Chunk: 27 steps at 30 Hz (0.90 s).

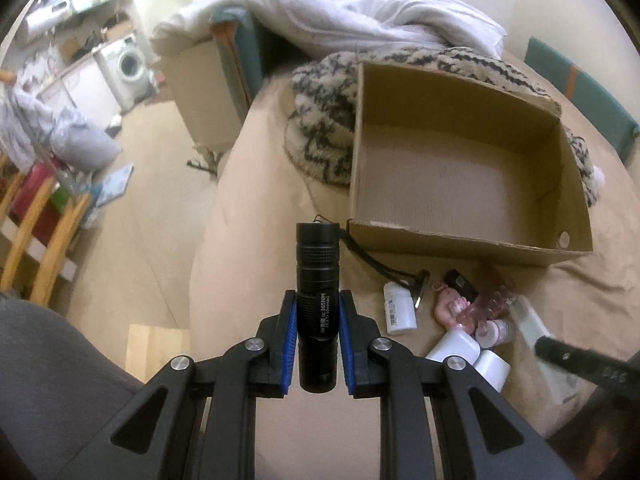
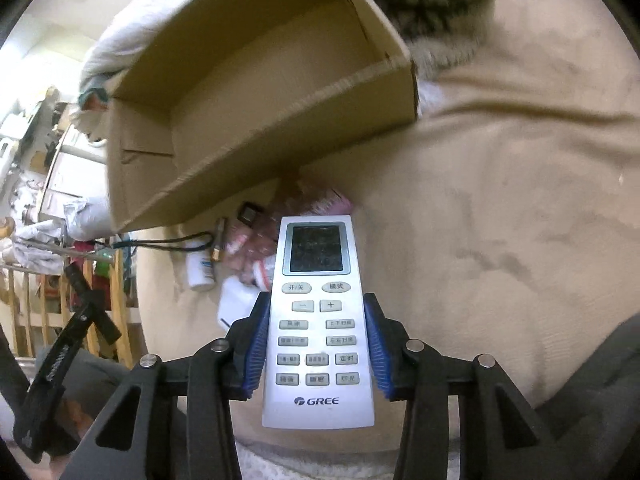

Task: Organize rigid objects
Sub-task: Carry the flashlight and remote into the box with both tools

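My left gripper (image 1: pixel 317 308) is shut on a black flashlight (image 1: pixel 317 280), held upright above the beige bed, just left of the open cardboard box (image 1: pixel 460 240). The box's inside shows nothing in it. My right gripper (image 2: pixel 316 312) is shut on a white GREE remote control (image 2: pixel 318 320), held above the bed in front of the same box (image 2: pixel 280 128). A pile of small items lies before the box: white bottles (image 1: pixel 398 308), a pink packet (image 1: pixel 492 304) and a small black item (image 1: pixel 462 282). The right gripper's arm (image 1: pixel 580 364) shows at the right edge.
A patterned fluffy blanket (image 1: pixel 320 120) and white bedding (image 1: pixel 340 12) lie behind the box. A second cardboard box (image 1: pixel 200 92) stands at the bed's far left. A wooden chair (image 1: pixel 44 232) and floor clutter are on the left. My grey-clad leg (image 1: pixel 48 380) is lower left.
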{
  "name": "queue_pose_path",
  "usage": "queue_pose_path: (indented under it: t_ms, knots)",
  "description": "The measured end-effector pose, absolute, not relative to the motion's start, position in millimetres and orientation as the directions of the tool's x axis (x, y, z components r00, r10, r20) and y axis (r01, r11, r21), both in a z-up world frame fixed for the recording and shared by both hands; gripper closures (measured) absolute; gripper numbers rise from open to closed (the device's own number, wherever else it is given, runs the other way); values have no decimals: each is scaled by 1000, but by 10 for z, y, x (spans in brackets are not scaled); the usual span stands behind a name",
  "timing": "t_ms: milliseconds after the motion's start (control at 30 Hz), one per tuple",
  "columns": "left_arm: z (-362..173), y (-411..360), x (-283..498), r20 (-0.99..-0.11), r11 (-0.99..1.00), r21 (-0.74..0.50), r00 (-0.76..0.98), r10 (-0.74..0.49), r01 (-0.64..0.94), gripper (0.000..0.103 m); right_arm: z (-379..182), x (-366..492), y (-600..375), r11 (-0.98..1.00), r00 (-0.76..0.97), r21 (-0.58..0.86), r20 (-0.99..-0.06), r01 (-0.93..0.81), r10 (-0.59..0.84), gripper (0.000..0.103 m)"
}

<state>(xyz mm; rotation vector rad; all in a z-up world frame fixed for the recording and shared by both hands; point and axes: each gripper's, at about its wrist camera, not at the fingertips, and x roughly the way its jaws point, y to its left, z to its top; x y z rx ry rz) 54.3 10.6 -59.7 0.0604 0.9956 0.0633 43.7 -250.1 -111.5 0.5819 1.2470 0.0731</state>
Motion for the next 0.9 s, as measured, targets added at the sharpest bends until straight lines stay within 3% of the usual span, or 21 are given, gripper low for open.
queue_pose_path:
  t_ms: [467, 633, 900]
  knots:
    - [294, 102, 513, -681, 999, 3, 732, 26, -32, 86, -383, 400, -2678, 873, 529, 470, -778, 133, 338, 57]
    - [631, 30, 634, -602, 1000, 13, 798, 15, -9, 86, -74, 598, -2730, 858, 624, 512, -685, 44, 376, 57]
    - [1018, -65, 1021, -511, 1000, -9, 859, -18, 15, 86, 170, 1120, -2637, 880, 661, 474, -654, -23, 369, 57]
